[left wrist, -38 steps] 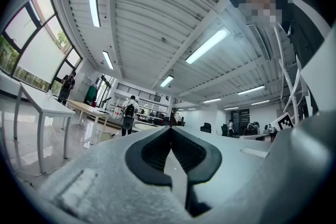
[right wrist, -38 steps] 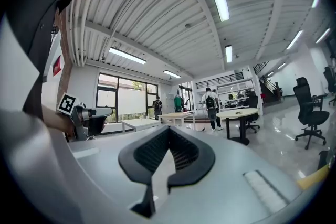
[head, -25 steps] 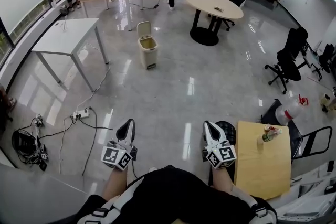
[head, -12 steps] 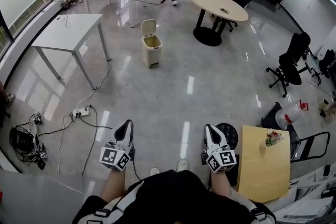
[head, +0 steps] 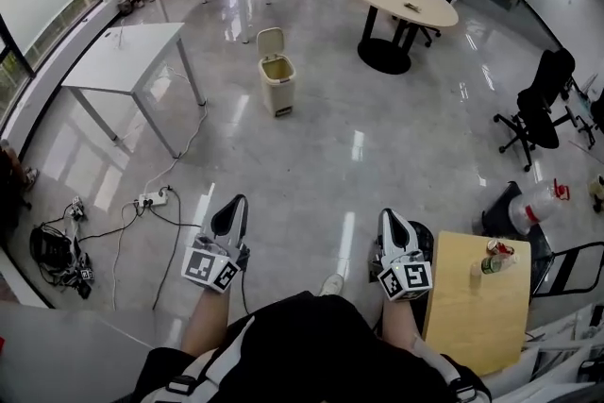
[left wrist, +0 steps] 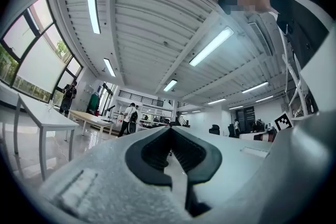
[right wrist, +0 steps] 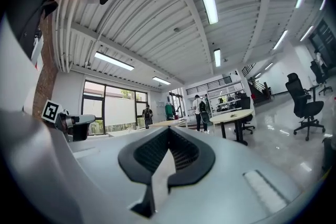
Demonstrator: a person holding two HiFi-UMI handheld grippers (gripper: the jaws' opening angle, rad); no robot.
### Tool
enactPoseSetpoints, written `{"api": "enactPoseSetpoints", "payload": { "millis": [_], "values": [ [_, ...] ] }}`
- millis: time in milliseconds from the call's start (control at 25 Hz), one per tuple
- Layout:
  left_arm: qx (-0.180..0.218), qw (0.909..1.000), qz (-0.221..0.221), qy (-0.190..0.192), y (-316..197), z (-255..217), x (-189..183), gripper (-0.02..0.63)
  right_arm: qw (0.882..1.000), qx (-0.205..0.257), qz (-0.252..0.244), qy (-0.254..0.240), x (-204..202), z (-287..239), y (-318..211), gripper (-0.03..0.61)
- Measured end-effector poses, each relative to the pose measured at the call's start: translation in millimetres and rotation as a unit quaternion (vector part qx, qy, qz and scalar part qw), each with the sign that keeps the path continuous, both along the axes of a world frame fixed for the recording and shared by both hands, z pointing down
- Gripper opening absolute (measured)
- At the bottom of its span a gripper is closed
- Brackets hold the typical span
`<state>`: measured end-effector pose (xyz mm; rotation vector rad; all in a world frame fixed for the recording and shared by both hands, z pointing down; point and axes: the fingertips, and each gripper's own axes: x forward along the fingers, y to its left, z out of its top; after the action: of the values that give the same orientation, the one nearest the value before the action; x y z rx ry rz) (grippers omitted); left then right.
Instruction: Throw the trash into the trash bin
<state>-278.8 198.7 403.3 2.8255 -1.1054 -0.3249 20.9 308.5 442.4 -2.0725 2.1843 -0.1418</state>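
While the trash bin (head: 276,82) stands lid-up well away across the glossy floor (head: 377,156), the small wooden table (head: 472,316) lies just beside the right gripper (head: 394,224). That gripper and the left gripper (head: 231,208) both have their jaws pressed together on nothing. The trash on the table looks like a bottle (head: 484,266) and a can (head: 497,247) — probably light, thin-walled and slick — best taken gently round the middle.

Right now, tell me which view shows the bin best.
Head view. It shows the bin whole, lid up, right of the white table. Neither the left gripper view nor the right gripper view shows it: each gripper's own closed jaws fill the lower frame, with only ceiling and distant furniture above.
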Motion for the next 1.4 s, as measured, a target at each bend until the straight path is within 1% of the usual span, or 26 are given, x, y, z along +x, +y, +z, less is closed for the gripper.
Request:
{"api": "enactPoseSetpoints", "payload": {
  "millis": [160, 240, 320, 440, 560, 680, 760, 840, 880, 960, 1040, 1120, 1240, 1400],
  "values": [
    [0.002, 1.0000, 0.004, 0.002, -9, -4, 40, 0.001, 1.000, 0.027, -0.004, 0.012, 40, -12, -16, 0.003],
    [-0.001, 0.9999, 0.011, 0.012, -12, -4, 63, 0.000, 0.999, 0.034, -0.017, 0.025, 56, -15, -20, 0.003],
    [-0.006, 0.9996, 0.021, 0.020, -14, -3, 90, 0.002, 0.999, 0.036, -0.018, 0.035, 74, -16, -23, 0.003],
    [-0.008, 0.9990, 0.042, 0.015, -16, 0, 130, 0.000, 0.999, 0.036, 0.001, 0.033, 109, -14, -20, 0.003],
    [-0.005, 0.9982, 0.060, 0.008, -25, -1, 162, 0.000, 0.998, 0.041, 0.019, 0.032, 137, -17, -12, 0.003],
    [-0.005, 0.9965, 0.083, 0.006, -30, 0, 195, 0.002, 0.997, 0.038, 0.049, 0.038, 167, -18, 4, 0.003],
    [-0.004, 0.9940, 0.110, 0.001, -33, 2, 220, 0.000, 0.996, 0.034, 0.071, 0.037, 186, -15, 11, 0.002],
    [0.004, 0.9896, 0.144, -0.006, -39, 1, 247, 0.000, 0.995, 0.032, 0.090, 0.033, 197, -13, 12, 0.003],
    [0.008, 0.9871, 0.160, -0.004, -43, -2, 260, 0.000, 0.994, 0.033, 0.099, 0.032, 201, -14, 11, 0.003],
    [0.007, 0.9835, 0.180, 0.016, -55, -9, 280, 0.001, 0.992, 0.039, 0.115, 0.032, 206, -18, 7, 0.003],
    [-0.005, 0.9819, 0.184, 0.043, -70, -15, 292, 0.000, 0.990, 0.043, 0.128, 0.034, 211, -23, 0, 0.003],
    [-0.013, 0.9801, 0.190, 0.055, -84, -17, 299, 0.000, 0.989, 0.047, 0.137, 0.037, 213, -29, -9, 0.003],
    [-0.015, 0.9742, 0.220, 0.046, -103, -15, 313, 0.000, 0.985, 0.057, 0.158, 0.038, 214, -36, -13, 0.003],
    [-0.014, 0.9639, 0.262, 0.043, -117, -11, 337, 0.000, 0.975, 0.026, 0.221, 0.026, 230, -24, -3, 0.003]
  ]
}}
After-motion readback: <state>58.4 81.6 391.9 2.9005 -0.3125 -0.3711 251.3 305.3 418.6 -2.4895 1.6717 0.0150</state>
